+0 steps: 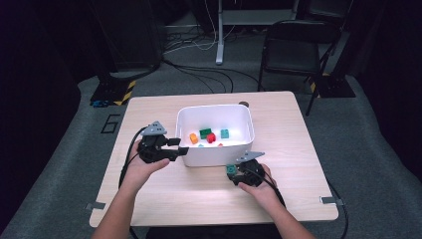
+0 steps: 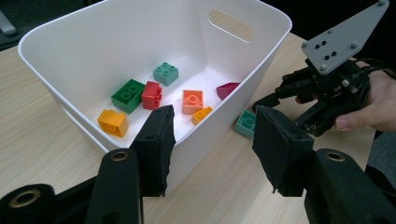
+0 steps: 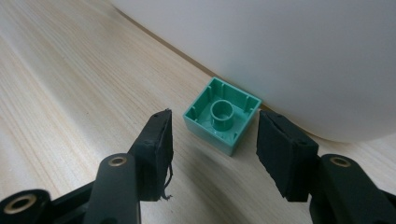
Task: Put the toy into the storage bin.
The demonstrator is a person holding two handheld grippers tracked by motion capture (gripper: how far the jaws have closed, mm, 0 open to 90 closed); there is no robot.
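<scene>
Right claw (image 1: 234, 173) open at a teal brick (image 3: 222, 115) beside the white bin (image 1: 215, 155)

The teal brick lies upside down on the wooden worktop (image 1: 164, 199), its hollow underside up, just beside the bin's outer wall; in the right gripper view the right claw's jaws stand apart at either side of it, pads not pressing on it. The left claw (image 2: 212, 135) is open too, one jaw inside the bin's rim (image 2: 70, 93) and the other outside, with the wall between them and nothing gripped. Inside the bin lie a yellow brick (image 2: 113, 122), a green one (image 2: 128, 94), a red one (image 2: 152, 94), an orange one (image 2: 192, 101) and another teal one (image 2: 166, 73)
</scene>
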